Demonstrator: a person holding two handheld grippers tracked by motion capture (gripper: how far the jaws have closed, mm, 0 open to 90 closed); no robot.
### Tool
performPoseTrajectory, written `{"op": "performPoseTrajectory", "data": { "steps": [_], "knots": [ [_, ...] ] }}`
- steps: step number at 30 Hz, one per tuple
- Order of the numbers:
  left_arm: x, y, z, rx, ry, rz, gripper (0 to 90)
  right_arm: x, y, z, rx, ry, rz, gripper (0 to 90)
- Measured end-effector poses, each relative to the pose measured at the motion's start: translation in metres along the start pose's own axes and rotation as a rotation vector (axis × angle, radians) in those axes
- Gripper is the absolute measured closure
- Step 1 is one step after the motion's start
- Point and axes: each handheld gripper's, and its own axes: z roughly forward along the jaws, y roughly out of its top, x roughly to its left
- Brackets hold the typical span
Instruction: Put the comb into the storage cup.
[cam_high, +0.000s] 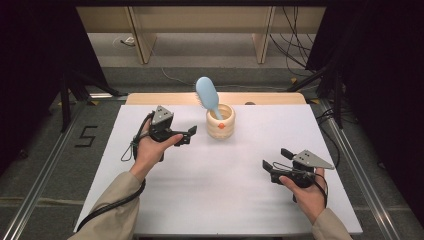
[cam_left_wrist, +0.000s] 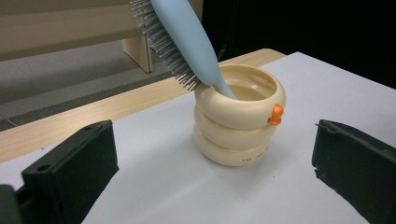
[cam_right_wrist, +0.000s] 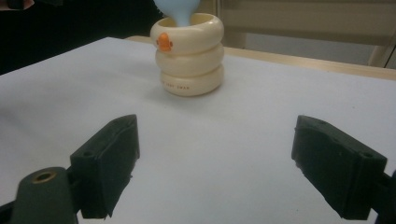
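brush (cam_high: 207, 95) stands handle-down in cup (cam_high: 220, 122), leaning to 11 o'clock, at surface (cam_high: 225, 170) rear centre. left gripper (cam_high: 190, 134) is held wide, empty, just beside cup at 9 o'clock; right gripper (cam_high: 275, 159) wide, idle. brush is best pinched above the rim and lifted along its lean.

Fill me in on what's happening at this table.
A person holds a two-jaw gripper in each hand over a white table. A blue hairbrush stands handle-down in a cream ringed cup. The left gripper is near the cup, jaws open and facing it; the right gripper sits farther back, also open. Nothing is gripped.
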Motion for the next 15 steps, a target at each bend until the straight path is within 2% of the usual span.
{"op": "performPoseTrajectory", "data": {
  "steps": [15],
  "knots": [
    [-0.002,-0.010,-0.017,0.005,-0.015,0.013,0.0,-0.001,0.000,-0.001,0.000,-0.006,-0.001,15.9]
  ]
}}
